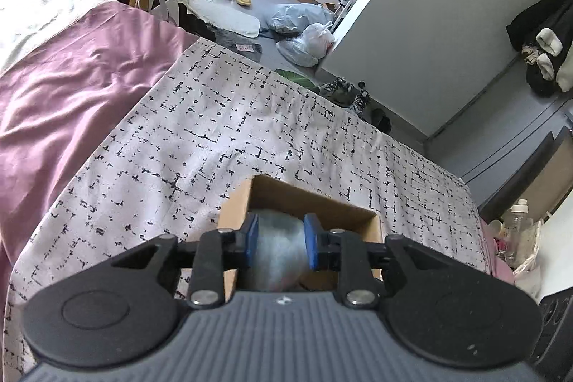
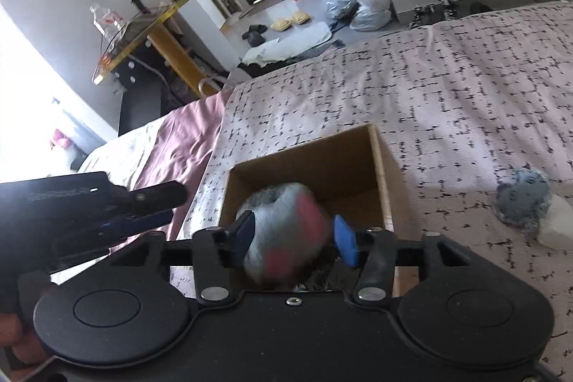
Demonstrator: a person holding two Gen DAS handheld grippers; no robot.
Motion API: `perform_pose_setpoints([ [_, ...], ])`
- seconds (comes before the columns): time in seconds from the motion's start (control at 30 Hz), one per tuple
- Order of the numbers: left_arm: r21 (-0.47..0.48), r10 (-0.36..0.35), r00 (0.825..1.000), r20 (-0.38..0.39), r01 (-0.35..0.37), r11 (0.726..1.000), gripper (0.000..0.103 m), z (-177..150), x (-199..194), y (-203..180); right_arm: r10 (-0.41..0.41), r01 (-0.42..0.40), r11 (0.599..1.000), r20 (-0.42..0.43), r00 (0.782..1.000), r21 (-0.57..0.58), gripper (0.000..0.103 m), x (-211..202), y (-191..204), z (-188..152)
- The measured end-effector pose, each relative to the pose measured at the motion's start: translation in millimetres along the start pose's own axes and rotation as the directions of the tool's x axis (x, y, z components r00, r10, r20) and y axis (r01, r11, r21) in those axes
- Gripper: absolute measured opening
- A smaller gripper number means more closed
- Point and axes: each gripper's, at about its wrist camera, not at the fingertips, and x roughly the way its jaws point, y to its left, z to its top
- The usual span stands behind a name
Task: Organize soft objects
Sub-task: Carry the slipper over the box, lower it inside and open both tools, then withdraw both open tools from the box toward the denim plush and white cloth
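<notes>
Over the bed's wrinkled white sheet with its black dashed grid (image 1: 250,131), I hold both loads above the open brown cardboard box (image 2: 315,167). I'd let each drop straight inside. My left hand-held gripper (image 1: 280,240) pinches a fuzzy pale-grey ball (image 1: 279,249); the right hand-held gripper (image 2: 293,238) stands partly spread around a blurred grey-and-red soft bundle (image 2: 286,238), right pad clear.
</notes>
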Motion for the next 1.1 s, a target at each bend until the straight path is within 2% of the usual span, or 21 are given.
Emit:
perform_pose_setpoints([
  [0.07,-0.023,-0.001,1.000,-0.013,0.001,1.000,0.025,-1,-3,1,0.010,-0.010,0.999,-0.003,1.000,0.031,0.050,-6,-8,-1],
  [0.17,-0.006,0.017,1.000,-0.014,-0.018,1.000,0.025,-7,-7,-5,0.017,-0.017,0.999,0.006,1.000,0.037,0.050,-17,-13,-2],
  [0.37,0.027,0.009,1.000,-0.030,-0.008,1.000,0.025,-23,-17,-27,0.024,-0.025,0.999,0.027,0.999,0.040,0.050,-40,-23,-8],
  [0.43,0.042,0.010,0.999,-0.035,-0.009,0.999,0.028,-28,-21,-35,0.014,-0.015,0.999,0.034,0.999,0.035,0.050,-48,-26,-10],
  [0.53,0.060,0.035,0.999,-0.027,-0.034,0.998,0.037,-33,-29,-46,0.014,-0.015,0.999,0.037,0.999,0.038,0.051,-60,-33,-12],
  [0.63,0.073,0.061,0.998,0.003,-0.061,0.995,0.052,-36,-40,-55,0.017,-0.019,0.999,0.057,0.998,0.032,0.059,-75,-42,-11],
  [0.7,0.077,0.077,0.996,0.035,-0.079,0.994,0.067,-39,-47,-61,0.009,-0.010,1.000,0.067,0.998,0.012,0.062,-85,-46,-10],
  [0.77,0.083,0.097,0.993,0.062,-0.102,0.991,0.075,-43,-51,-66,0.003,-0.002,1.000,0.081,0.997,-0.009,0.069,-95,-49,-10],
  [0.83,0.094,0.110,0.990,0.084,-0.118,0.989,0.077,-48,-55,-72,0.004,-0.001,1.000,0.097,0.995,-0.032,0.080,-106,-53,-11],
  [0.9,0.111,0.115,0.990,0.086,-0.124,0.986,0.078,-53,-56,-80,0.003,0.003,0.998,0.106,0.994,-0.060,0.086,-114,-57,-12],
  [1.0,0.136,0.127,0.989,0.080,-0.138,0.981,0.079,-62,-58,-90,-0.019,0.037,0.988,0.118,0.993,-0.153,0.091,-127,-61,-12],
  [1.1,0.171,0.130,0.987,0.090,-0.144,0.975,0.084,-70,-60,-99,-0.033,0.057,0.981,0.133,0.991,-0.186,0.093,-136,-70,-12],
])
